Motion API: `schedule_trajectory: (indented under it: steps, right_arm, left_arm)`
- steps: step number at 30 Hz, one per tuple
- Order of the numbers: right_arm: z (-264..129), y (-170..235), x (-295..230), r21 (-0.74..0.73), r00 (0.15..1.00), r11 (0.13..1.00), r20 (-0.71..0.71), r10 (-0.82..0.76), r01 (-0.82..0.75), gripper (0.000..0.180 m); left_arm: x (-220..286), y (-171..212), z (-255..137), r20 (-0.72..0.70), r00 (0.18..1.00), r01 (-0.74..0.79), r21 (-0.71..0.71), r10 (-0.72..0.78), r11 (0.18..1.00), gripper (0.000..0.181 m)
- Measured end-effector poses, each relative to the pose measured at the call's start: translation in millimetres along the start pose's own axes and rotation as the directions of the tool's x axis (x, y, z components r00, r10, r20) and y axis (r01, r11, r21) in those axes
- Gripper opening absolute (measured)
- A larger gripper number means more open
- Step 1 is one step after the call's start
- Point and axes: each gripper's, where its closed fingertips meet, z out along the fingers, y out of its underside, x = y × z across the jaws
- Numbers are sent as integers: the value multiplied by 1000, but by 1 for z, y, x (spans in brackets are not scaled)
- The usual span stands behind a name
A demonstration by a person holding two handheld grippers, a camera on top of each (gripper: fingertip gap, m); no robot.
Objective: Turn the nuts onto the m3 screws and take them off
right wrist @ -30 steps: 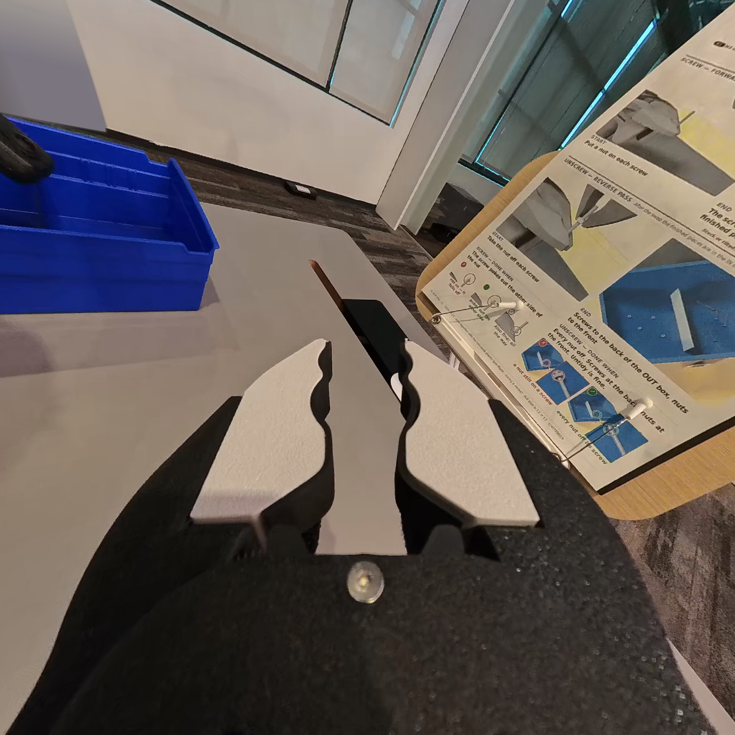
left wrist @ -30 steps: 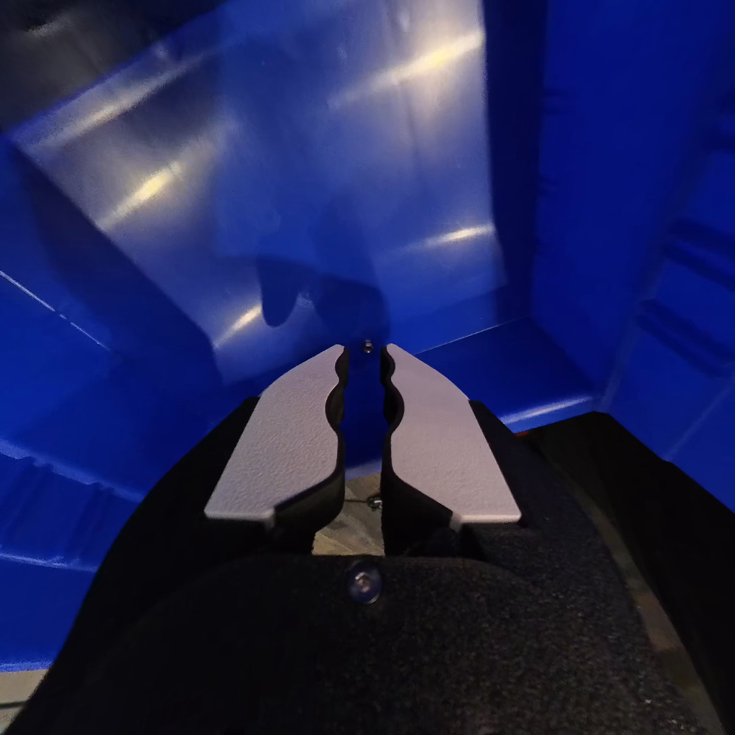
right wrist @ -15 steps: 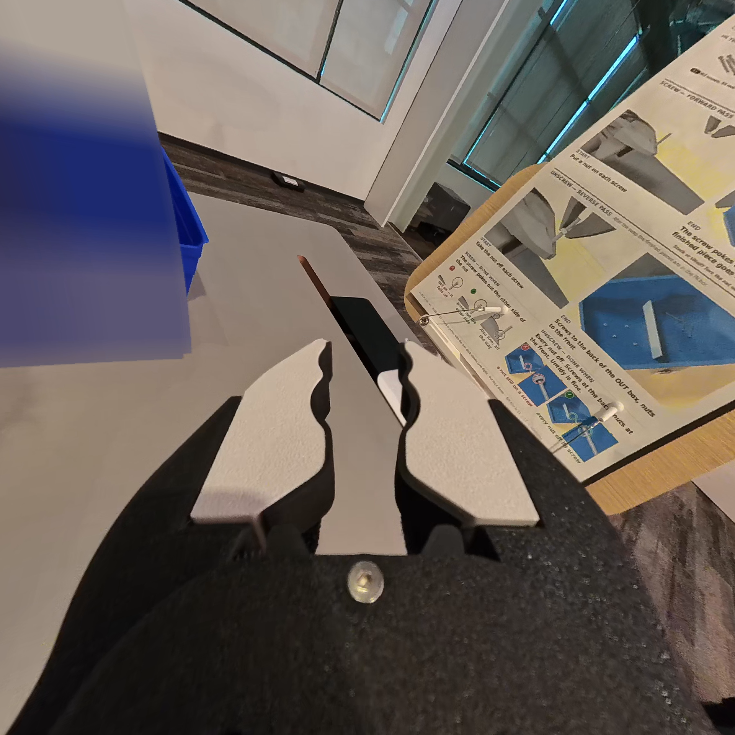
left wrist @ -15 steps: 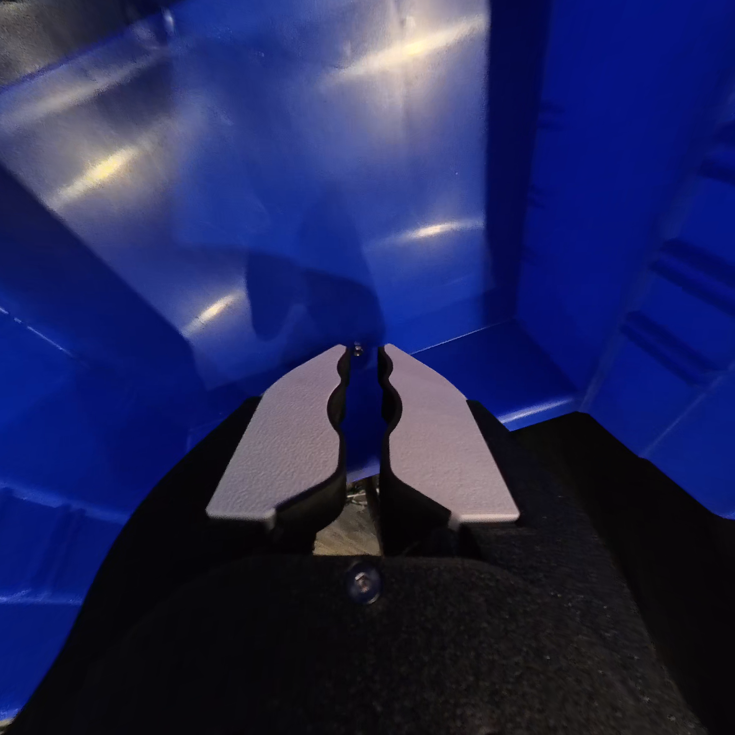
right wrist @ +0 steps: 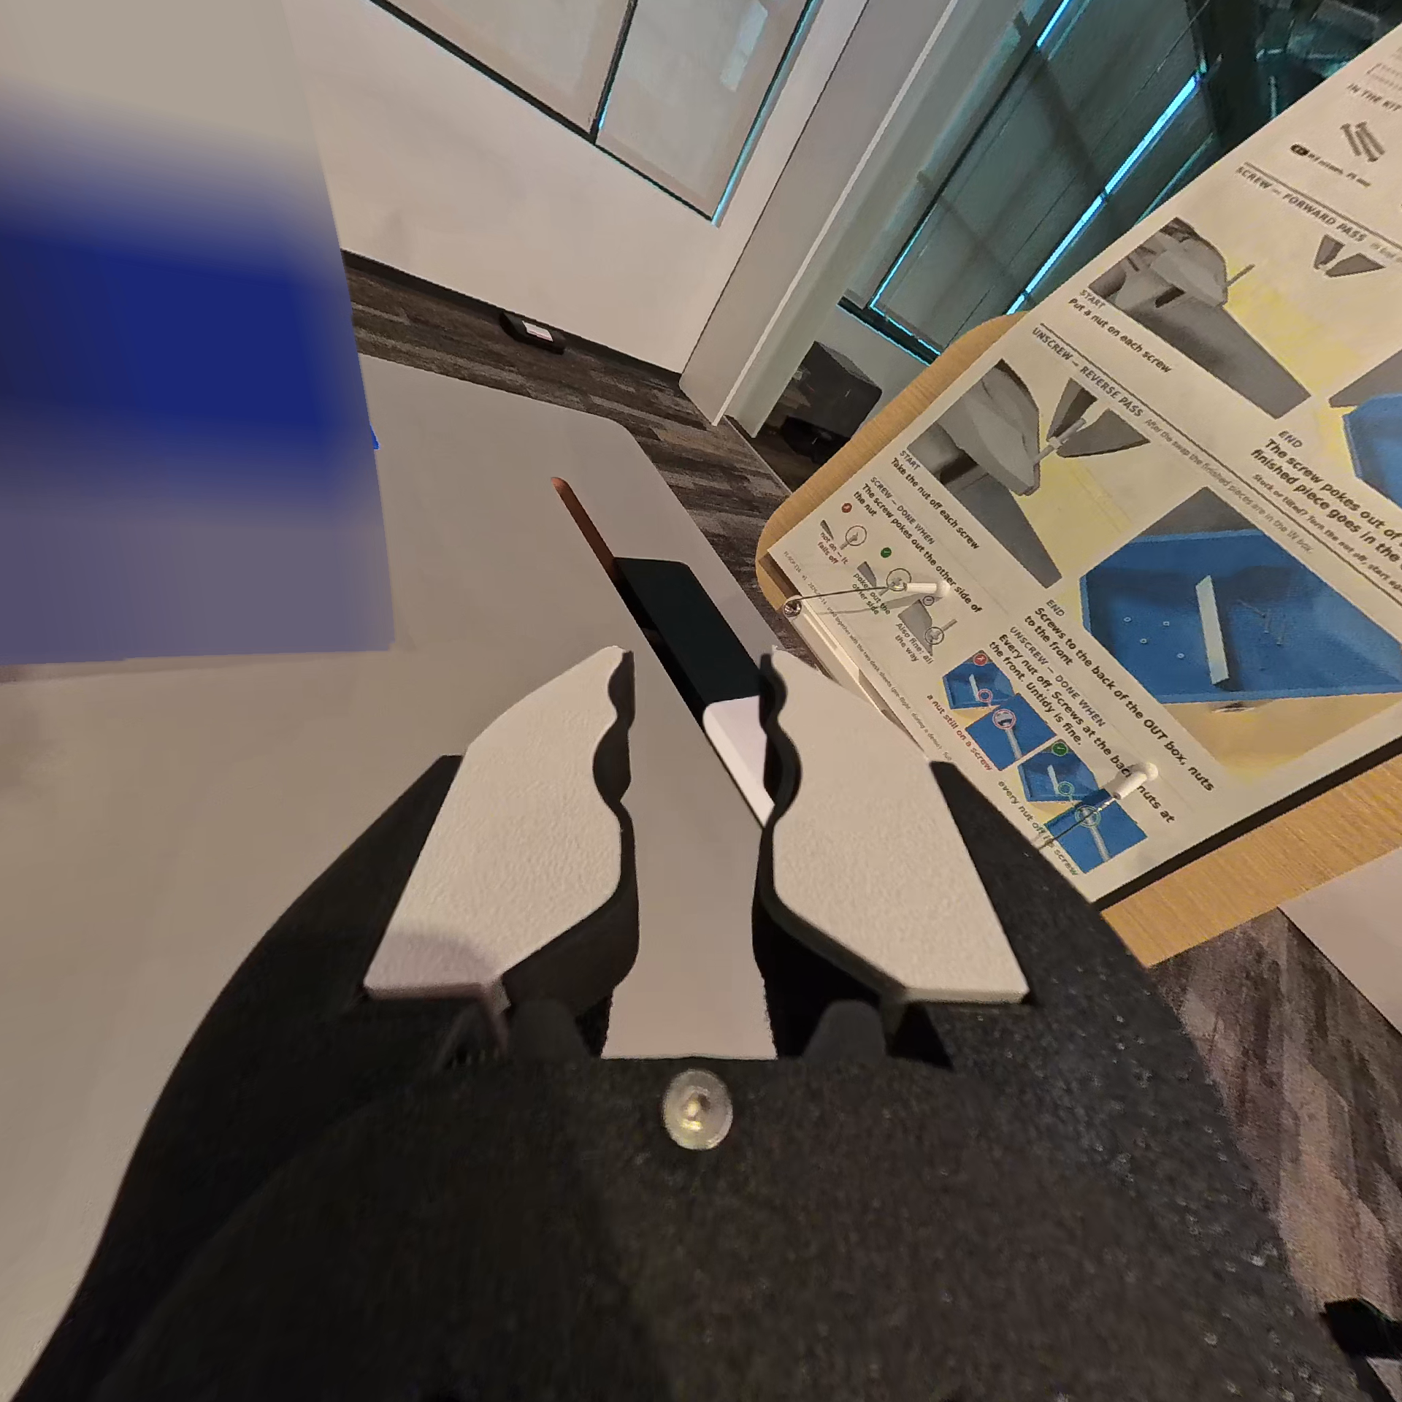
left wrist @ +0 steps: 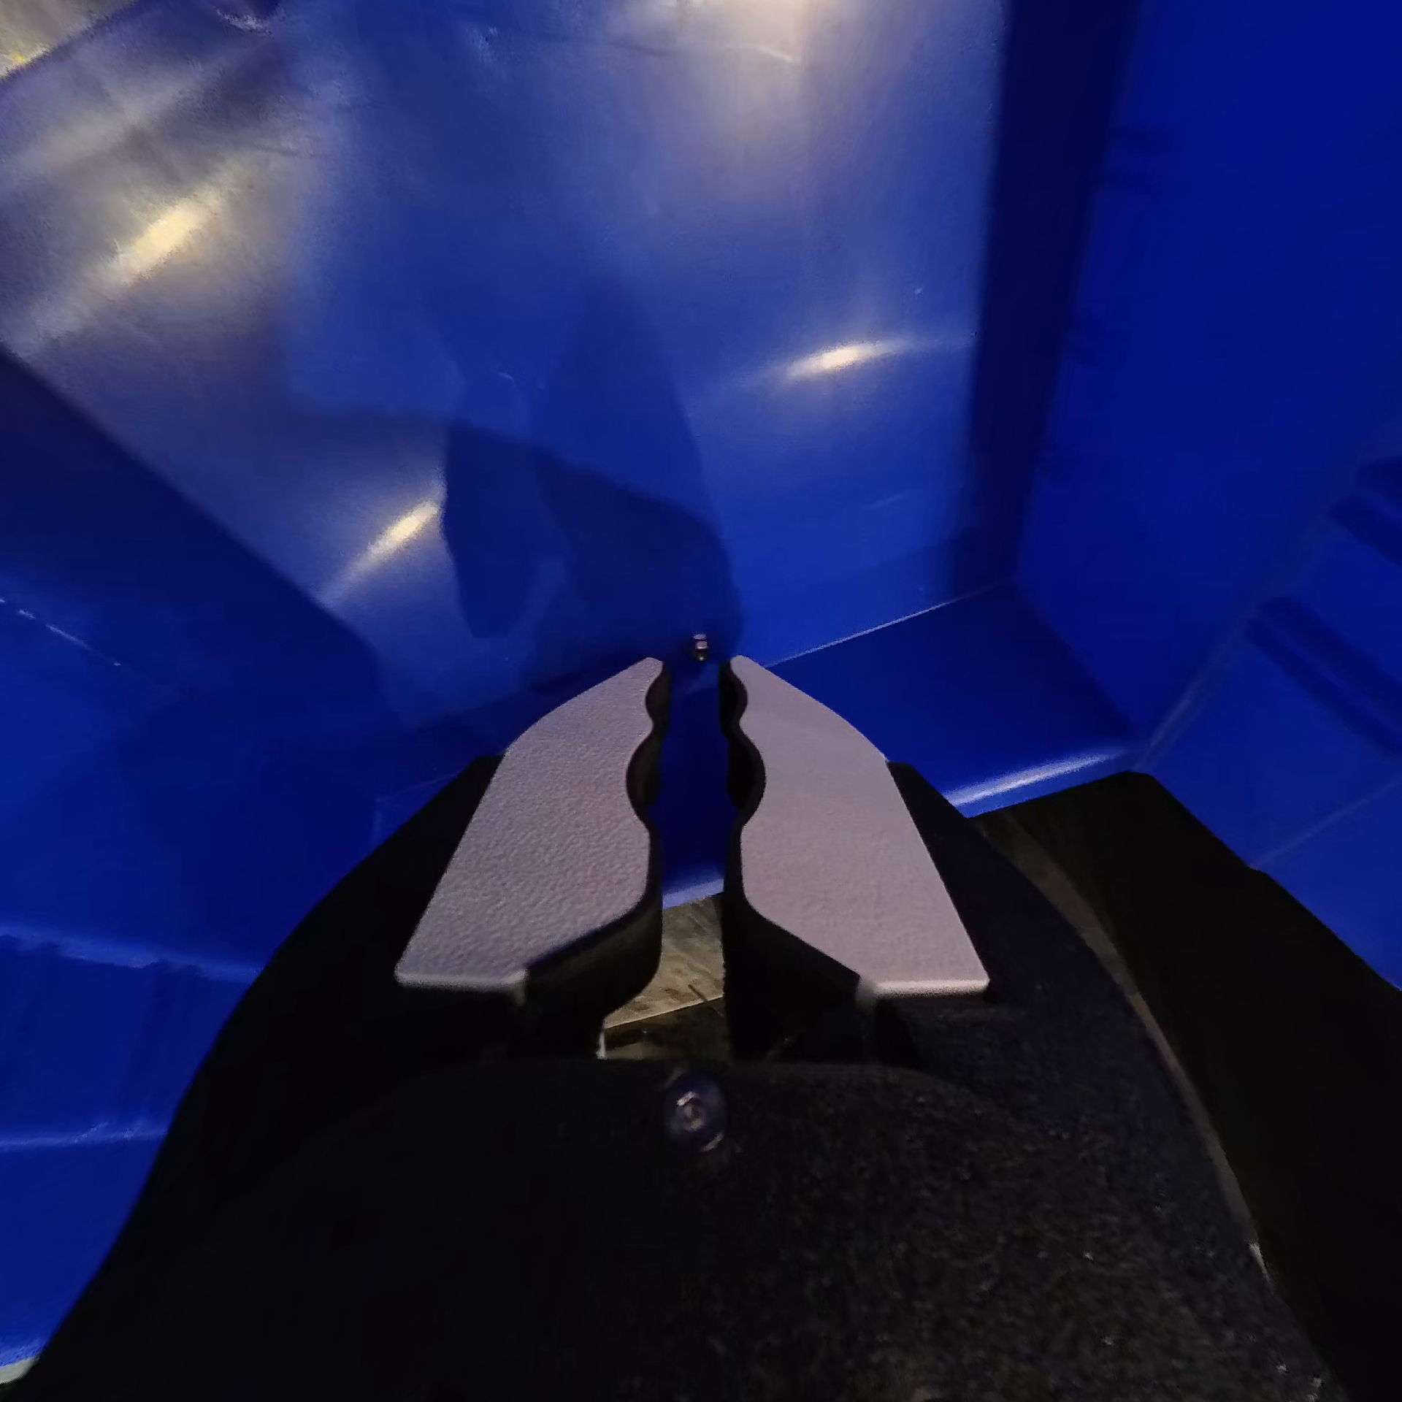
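Note:
In the left wrist view my left gripper (left wrist: pixel 694 661) reaches down into a blue plastic bin (left wrist: pixel 910 683). Its jaws stand a narrow gap apart. A tiny dark nut (left wrist: pixel 699 649) lies on the bin floor just past the fingertips, in line with the gap and not held. No screws show in this view. In the right wrist view my right gripper (right wrist: pixel 698 661) is open and empty, held above a grey table (right wrist: pixel 227 796).
The bin's walls rise close on the left (left wrist: pixel 114 759) and right (left wrist: pixel 1252 379) of the left gripper. In the right wrist view a printed instruction sheet on a wooden board (right wrist: pixel 1138 569) leans at the right. A black slot (right wrist: pixel 683 630) cuts the table's far edge, with carpet floor (right wrist: pixel 1328 1062) beyond. Left tips to right tips: about 50 centimeters.
The left jaws have narrowed since a second ago and the nut now lies centred just past the tips. The right gripper has drifted, bringing the instruction sheet closer; it stays open.

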Motion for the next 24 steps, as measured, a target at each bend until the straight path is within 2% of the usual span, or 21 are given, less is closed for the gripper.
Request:
schedule_trajectory:
  steps: [10,17,24]
  right_arm:
    - [-2,-2,3,5,1000,1000,-6,6,-6,30]
    - [-5,-3,5,7,1000,1000,-15,-2,2,30]
    - [-8,-5,8,14,1000,1000,-25,-1,2,30]
  left_arm:
    - [2,-2,0,23,1000,-1,3,1,1000,13]
    - [1,-5,-1,48,999,-4,15,3,1000,4]
    - [1,-4,-1,61,998,-14,5,14,1000,4]
